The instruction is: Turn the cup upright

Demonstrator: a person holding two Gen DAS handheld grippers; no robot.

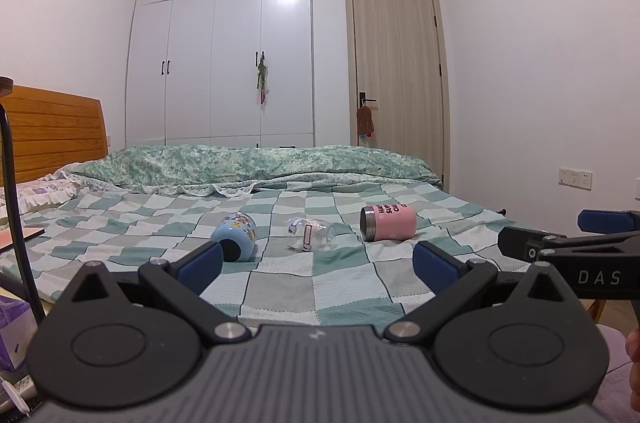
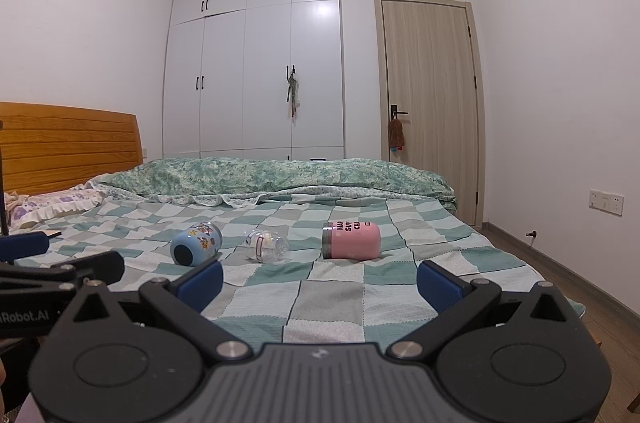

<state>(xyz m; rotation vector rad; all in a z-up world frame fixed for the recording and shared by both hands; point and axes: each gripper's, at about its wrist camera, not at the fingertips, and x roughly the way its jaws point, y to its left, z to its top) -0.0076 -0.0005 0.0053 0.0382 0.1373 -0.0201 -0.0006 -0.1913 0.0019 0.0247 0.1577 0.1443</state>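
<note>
Three cups lie on their sides on the checkered bed. A blue cartoon cup (image 1: 237, 235) (image 2: 196, 243) lies at the left, a clear glass cup (image 1: 312, 233) (image 2: 267, 245) in the middle, and a pink tumbler (image 1: 387, 223) (image 2: 351, 240) with black lettering at the right. My left gripper (image 1: 318, 265) is open and empty, hovering over the near edge of the bed short of the cups. My right gripper (image 2: 320, 281) is open and empty too, just to the right of the left one; it shows in the left wrist view (image 1: 568, 243).
The green and white checkered blanket (image 2: 328, 299) covers the bed, with a rolled floral quilt (image 2: 272, 179) behind the cups. A wooden headboard (image 2: 68, 147) is at the left. A white wardrobe (image 2: 256, 63) and a door (image 2: 428, 103) stand beyond. Floor (image 2: 592, 287) runs along the right.
</note>
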